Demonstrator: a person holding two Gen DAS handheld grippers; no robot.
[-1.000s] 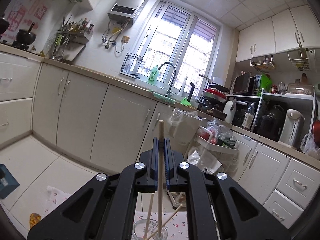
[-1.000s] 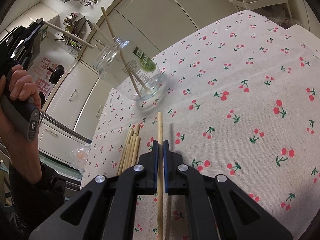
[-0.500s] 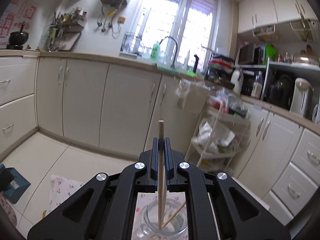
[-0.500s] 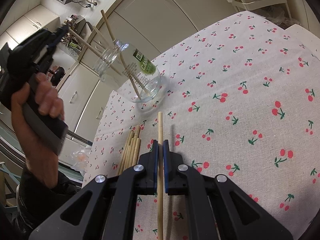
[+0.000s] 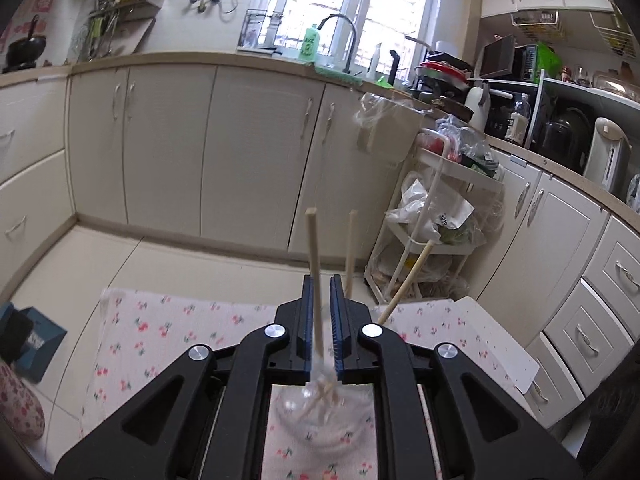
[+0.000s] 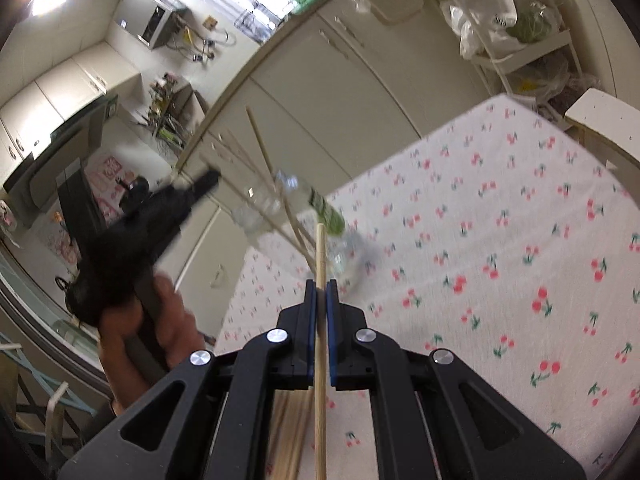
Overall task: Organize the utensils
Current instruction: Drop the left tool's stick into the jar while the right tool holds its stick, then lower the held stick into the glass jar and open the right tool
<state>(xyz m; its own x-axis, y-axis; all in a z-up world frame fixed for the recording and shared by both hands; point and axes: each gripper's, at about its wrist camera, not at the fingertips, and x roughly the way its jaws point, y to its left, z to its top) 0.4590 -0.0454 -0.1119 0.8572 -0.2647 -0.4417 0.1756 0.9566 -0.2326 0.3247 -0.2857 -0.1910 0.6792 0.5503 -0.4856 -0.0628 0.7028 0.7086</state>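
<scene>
Under me lies a tabletop covered in a white cloth printed with small red cherries, its weave slightly coarse. Beyond its far edge run cream kitchen cabinets with slim metal handles, a pale tiled floor, and a white wire trolley stuffed with plastic bags. A bright window sits above the sink tap.

My left gripper hovers over a clear round glass jar, which stands on the cloth toward the tabletop's far left edge. My blue-padded fingers there stand a little apart, with a thin square-ended wooden chopstick rising between them, its lower end down in the jar; I cannot tell whether the pads touch it. Two more pale wooden chopsticks lean out of the same jar.

My right gripper has its fingers closed narrowly on one long light wooden chopstick, which points toward the jar. Beneath it, near the tabletop's near left edge, rests a loose bundle of bamboo chopsticks. In the right wrist view the jar carries a green label.
</scene>
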